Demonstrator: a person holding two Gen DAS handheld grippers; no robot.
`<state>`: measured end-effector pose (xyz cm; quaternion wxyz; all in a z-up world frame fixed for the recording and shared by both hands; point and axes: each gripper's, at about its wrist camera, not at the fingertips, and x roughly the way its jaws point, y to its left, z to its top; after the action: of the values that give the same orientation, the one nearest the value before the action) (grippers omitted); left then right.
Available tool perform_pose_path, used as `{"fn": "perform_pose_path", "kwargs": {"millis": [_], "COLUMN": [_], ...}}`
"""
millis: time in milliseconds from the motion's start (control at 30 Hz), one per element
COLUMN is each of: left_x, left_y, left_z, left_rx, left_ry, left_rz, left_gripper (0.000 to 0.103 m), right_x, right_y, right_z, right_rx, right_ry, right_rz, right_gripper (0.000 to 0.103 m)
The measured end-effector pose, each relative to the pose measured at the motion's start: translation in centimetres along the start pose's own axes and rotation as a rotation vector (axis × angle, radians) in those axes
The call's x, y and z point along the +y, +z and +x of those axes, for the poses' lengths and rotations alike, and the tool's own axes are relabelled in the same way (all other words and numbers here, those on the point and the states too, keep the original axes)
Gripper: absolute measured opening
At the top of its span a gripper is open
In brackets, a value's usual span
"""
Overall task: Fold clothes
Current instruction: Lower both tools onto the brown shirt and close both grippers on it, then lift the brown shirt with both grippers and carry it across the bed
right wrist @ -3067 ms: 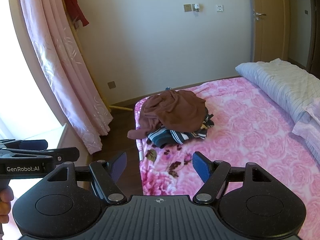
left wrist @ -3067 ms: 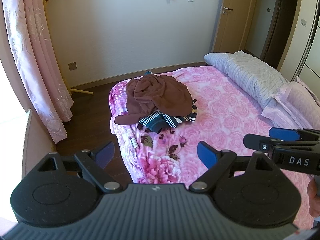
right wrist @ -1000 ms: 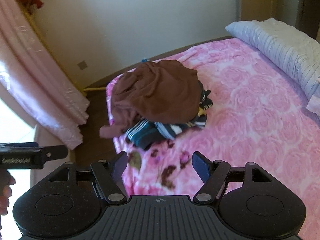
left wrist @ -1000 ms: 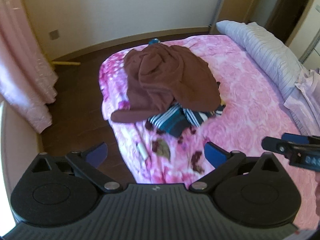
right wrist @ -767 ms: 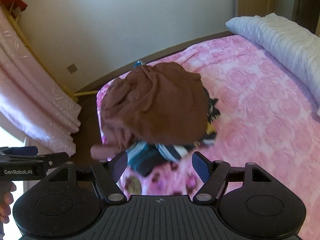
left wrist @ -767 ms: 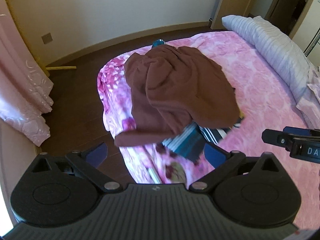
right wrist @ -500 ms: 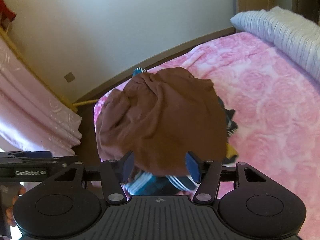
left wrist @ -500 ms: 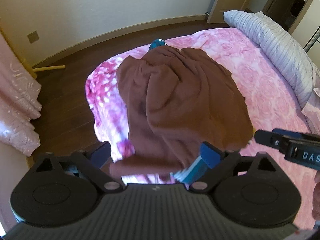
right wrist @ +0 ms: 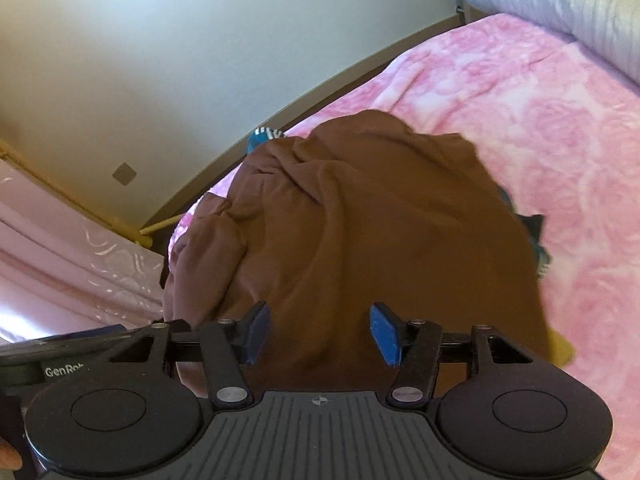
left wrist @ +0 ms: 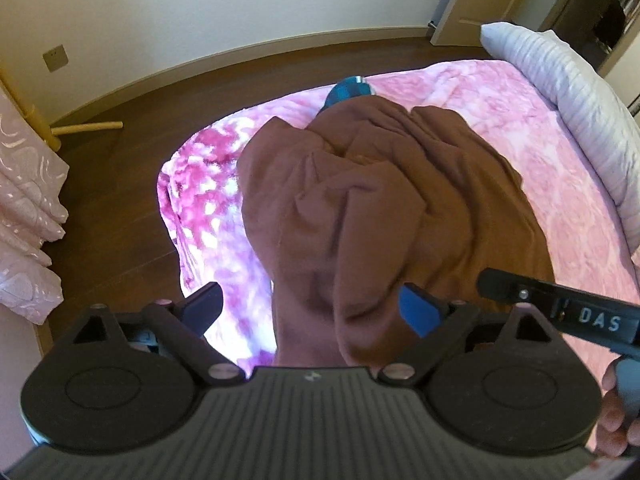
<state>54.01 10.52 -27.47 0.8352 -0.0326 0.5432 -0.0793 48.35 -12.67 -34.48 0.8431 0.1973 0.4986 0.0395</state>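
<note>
A crumpled brown garment (left wrist: 384, 208) (right wrist: 372, 232) lies heaped on the pink floral bed cover (left wrist: 200, 200) near the foot corner of the bed. A dark teal striped garment (left wrist: 350, 88) (right wrist: 536, 240) peeks out from under it. My left gripper (left wrist: 316, 308) hangs just above the brown cloth's near edge, jaws wide open, nothing pinched. My right gripper (right wrist: 318, 330) is low over the brown heap; its jaws are closing with brown cloth between the blue pads, which do not press on it. The right gripper's finger (left wrist: 560, 308) shows in the left wrist view.
A grey striped duvet roll (left wrist: 572, 100) (right wrist: 568, 8) lies along the far side of the bed. Dark wood floor (left wrist: 116, 168) borders the bed's foot. Pink curtains (left wrist: 24, 216) (right wrist: 72, 264) hang at the left. A hand (left wrist: 616, 412) grips the right tool.
Both grippers have dropped and come in close over the brown garment, which now fills both views. The right gripper's jaws have narrowed; the left's stay wide.
</note>
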Motion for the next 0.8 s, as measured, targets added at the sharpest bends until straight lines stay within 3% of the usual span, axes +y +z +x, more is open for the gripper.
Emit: {"fn": "perform_pose_path", "kwargs": {"millis": [33, 100, 167, 333, 400, 467, 533, 567, 800], "left_x": [0.1, 0.3, 0.4, 0.2, -0.2, -0.6, -1.3, -1.7, -5.9], "left_y": [0.0, 0.1, 0.1, 0.4, 0.6, 0.8, 1.0, 1.1, 0.8], "left_z": [0.4, 1.2, 1.8, 2.1, 1.4, 0.3, -1.2, -2.0, -10.4], "left_rx": [0.001, 0.005, 0.008, 0.014, 0.000, -0.018, -0.051, -0.071, -0.242], "left_ry": [-0.009, -0.031, -0.054, -0.131, -0.154, -0.173, -0.199, -0.211, -0.285], "left_rz": [-0.002, -0.008, -0.013, -0.019, 0.005, 0.033, 0.075, 0.098, 0.250], "left_gripper": [0.093, 0.092, 0.086, 0.056, 0.032, 0.015, 0.013, 0.006, 0.005], "right_x": [0.2, 0.3, 0.4, 0.1, 0.1, 0.1, 0.4, 0.5, 2.4], "right_y": [0.1, 0.0, -0.1, -0.5, -0.4, -0.2, -0.2, -0.2, 0.1], "right_z": [0.7, 1.8, 2.0, -0.5, -2.1, -4.3, -6.7, -7.7, -16.7], "right_rx": [0.012, 0.040, 0.026, -0.061, -0.106, -0.160, -0.223, -0.251, -0.458], "right_ry": [0.007, 0.008, 0.005, 0.030, 0.037, 0.039, 0.061, 0.064, 0.125], "right_rz": [0.000, 0.012, 0.004, 0.030, 0.048, 0.056, 0.066, 0.064, 0.058], "right_gripper": [0.040, 0.009, 0.004, 0.002, 0.000, 0.000, 0.000, 0.000, 0.000]}}
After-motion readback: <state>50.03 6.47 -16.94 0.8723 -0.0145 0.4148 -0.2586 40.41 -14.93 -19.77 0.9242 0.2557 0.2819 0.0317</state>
